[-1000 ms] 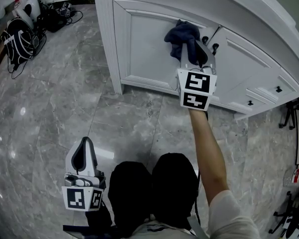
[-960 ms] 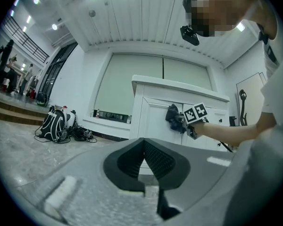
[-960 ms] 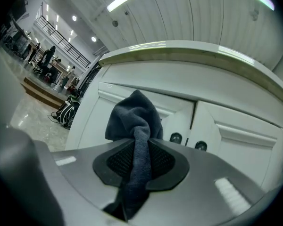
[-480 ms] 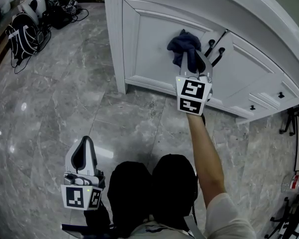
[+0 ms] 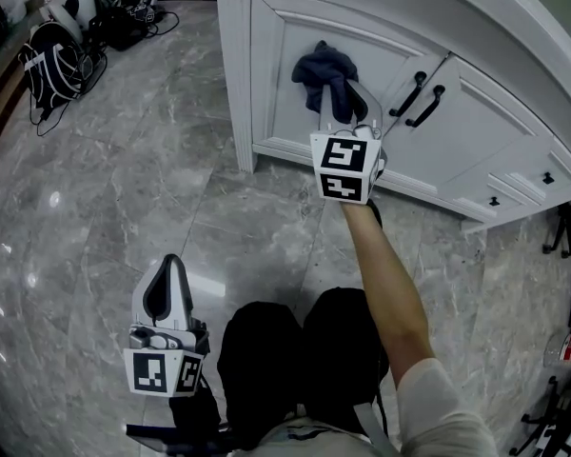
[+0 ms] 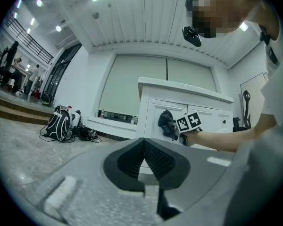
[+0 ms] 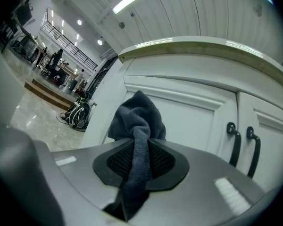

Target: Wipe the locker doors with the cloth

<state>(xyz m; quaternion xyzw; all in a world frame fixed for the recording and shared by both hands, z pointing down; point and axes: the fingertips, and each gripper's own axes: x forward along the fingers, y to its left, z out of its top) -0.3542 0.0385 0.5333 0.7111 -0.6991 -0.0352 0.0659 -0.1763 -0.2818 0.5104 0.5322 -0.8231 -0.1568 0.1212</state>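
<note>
**A:** How does the cloth look, and where is it?

**B:** The cloth [image 5: 324, 69] is dark blue-grey and soft, bunched into a crumpled wad. A twisted tail of it runs back between the jaws of the right gripper [image 5: 339, 99], which pinch it tight. The wad sits against the raised panel of the left locker door [image 5: 290, 112], upper middle of the head view.

**A:** What hems it in?

**B:** To its right are the black handles [image 5: 408, 93], at the seam with the right door [image 5: 476, 136]. To its left is the white corner post [image 5: 235, 65]. The grey marble floor [image 5: 124, 188] lies open across the left and centre. A backpack [image 5: 52, 65] sits upper left, well apart. The left gripper [image 5: 169, 267] hangs at lower left, jaws pressed together, nothing between them.
</note>
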